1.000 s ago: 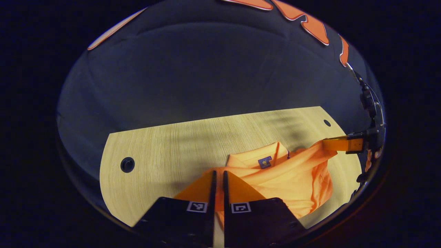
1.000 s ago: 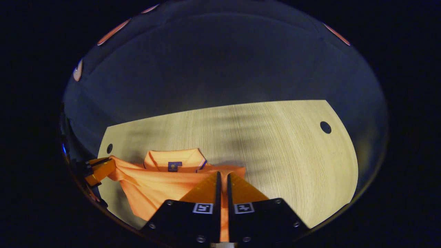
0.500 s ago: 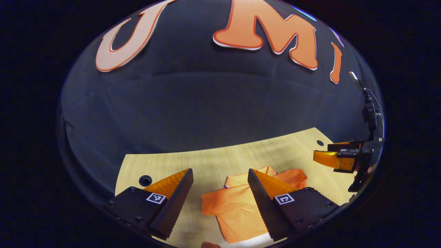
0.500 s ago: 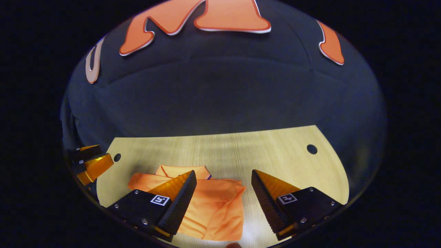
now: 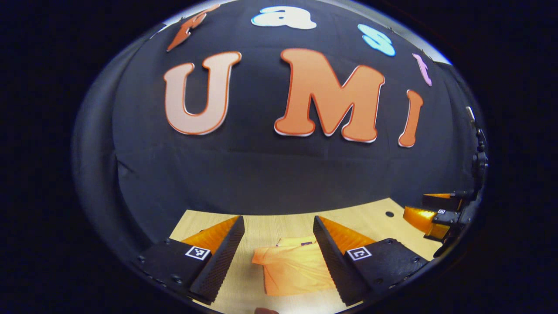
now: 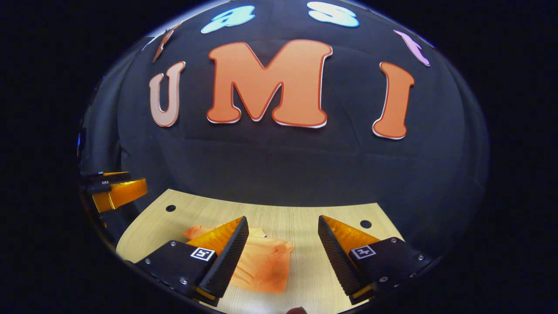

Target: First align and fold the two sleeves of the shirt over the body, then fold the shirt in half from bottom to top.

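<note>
Orange fabric lies in a compact folded bundle on the pale wood-grain bench [image 5: 261, 226]: the shirt [image 5: 292, 268], folded over itself, with its collar edge toward the booth wall. In the left gripper view the shirt sits low in the picture, between the two fingers of the left gripper [image 5: 277, 257], whose jaws stand wide apart and hold nothing, raised above the bench and clear of the cloth. At the right edge of that view the right gripper [image 5: 429, 216] hangs above the bench's far corner, near a small round hole [image 5: 389, 214] in the wood.

In the right gripper view the shirt [image 6: 266, 266] lies toward the left, partly behind the left-hand finger, with bare bench under the gap. The right gripper [image 6: 283, 257] has its jaws spread wide, released, touching nothing. The left gripper [image 6: 117, 192] shows at the left edge, above the bench. Two round holes [image 6: 171, 208] mark the bench's far corners. Black cloth [image 6: 279, 165] rises behind the bench.
</note>
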The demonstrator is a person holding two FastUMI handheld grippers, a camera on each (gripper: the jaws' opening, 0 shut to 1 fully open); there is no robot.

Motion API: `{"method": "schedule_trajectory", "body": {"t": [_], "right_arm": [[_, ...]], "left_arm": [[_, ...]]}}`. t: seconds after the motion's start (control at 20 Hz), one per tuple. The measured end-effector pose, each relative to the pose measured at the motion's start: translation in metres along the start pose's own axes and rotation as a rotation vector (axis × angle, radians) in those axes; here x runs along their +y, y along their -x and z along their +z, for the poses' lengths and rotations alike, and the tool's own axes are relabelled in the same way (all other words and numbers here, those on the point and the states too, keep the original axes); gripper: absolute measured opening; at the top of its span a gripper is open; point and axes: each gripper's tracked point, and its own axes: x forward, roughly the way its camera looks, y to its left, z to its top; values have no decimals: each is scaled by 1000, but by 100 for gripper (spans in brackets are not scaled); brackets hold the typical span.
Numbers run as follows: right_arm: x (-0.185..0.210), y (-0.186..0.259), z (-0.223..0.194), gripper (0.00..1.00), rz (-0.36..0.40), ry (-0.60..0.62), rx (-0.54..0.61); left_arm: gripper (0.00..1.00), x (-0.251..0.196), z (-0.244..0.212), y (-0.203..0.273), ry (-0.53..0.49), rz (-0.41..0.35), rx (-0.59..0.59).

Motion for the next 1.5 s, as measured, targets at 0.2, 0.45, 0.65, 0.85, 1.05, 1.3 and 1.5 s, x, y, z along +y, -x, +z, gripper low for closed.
{"method": "schedule_trajectory", "body": {"t": [0.2,0.45,0.65,0.85,1.05,1.3,1.5], "right_arm": [[-1,68,16,98,68,-5,-121],[-4,139,18,96,169,-30,-256],[-16,177,11,96,180,-28,-304],[-16,203,12,96,177,-33,-343],[-8,213,6,96,151,-28,-356],[21,231,9,96,163,16,-407],[47,233,-13,96,181,32,-373]], "left_arm": [[97,-16,21,85,16,28,-106],[98,-61,13,165,16,40,-192],[97,-87,2,216,5,44,-250],[97,-96,-7,242,10,51,-268],[97,-94,-9,254,5,34,-295],[96,-86,-14,279,-19,26,-315],[98,-79,-41,286,-45,37,-269]]}}
